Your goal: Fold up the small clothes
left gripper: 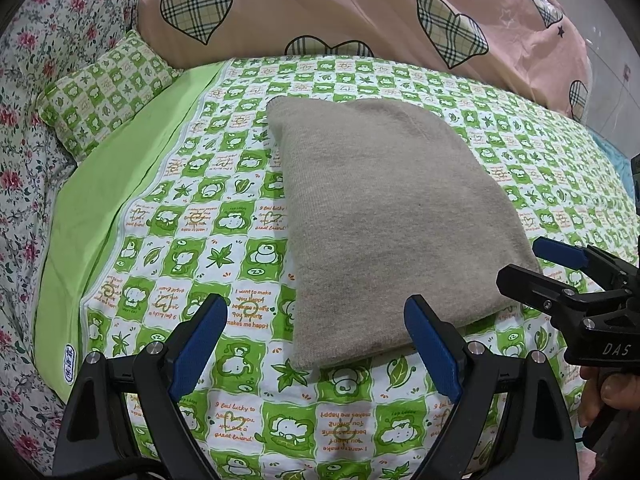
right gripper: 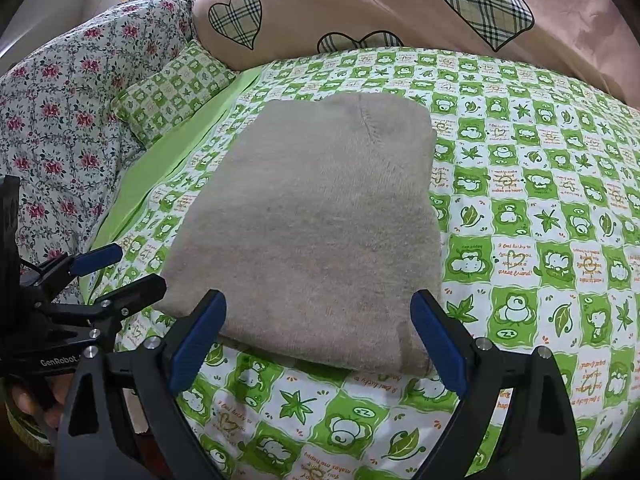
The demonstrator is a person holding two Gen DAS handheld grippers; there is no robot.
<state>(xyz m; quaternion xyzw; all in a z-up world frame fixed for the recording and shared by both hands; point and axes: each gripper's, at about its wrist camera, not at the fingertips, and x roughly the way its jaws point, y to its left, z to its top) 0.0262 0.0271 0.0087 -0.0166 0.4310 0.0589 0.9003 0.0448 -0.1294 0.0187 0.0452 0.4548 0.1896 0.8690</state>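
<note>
Left wrist view shows a beige knitted garment (left gripper: 396, 216) folded into a thick, neat rectangle, lying flat on the bed sheet (left gripper: 224, 248), which is checked green and white with cartoon animals and leaves. The knit is plain with fine ribbing; its near edge is a rounded fold. From the right wrist view the same garment (right gripper: 316, 232) fills the middle, with a seam line running down from its far edge at 12 o'clock.

Left tool (left gripper: 316, 340) hovers just short of the garment's near edge, its blue-padded fingers (left gripper: 198, 348) wide apart and holding nothing. Right tool (right gripper: 318, 340) sits likewise before the near edge, fingers spread, empty; in the left view it enters at 3 o'clock (left gripper: 532, 264), close to the garment's right near corner, with a hand (left gripper: 608, 396) gripping its handle.

At 12 o'clock lies a pink quilt with plaid hearts (left gripper: 360, 8); at 9 o'clock a floral cover (left gripper: 28, 140) and a small green pillow (left gripper: 104, 88).
</note>
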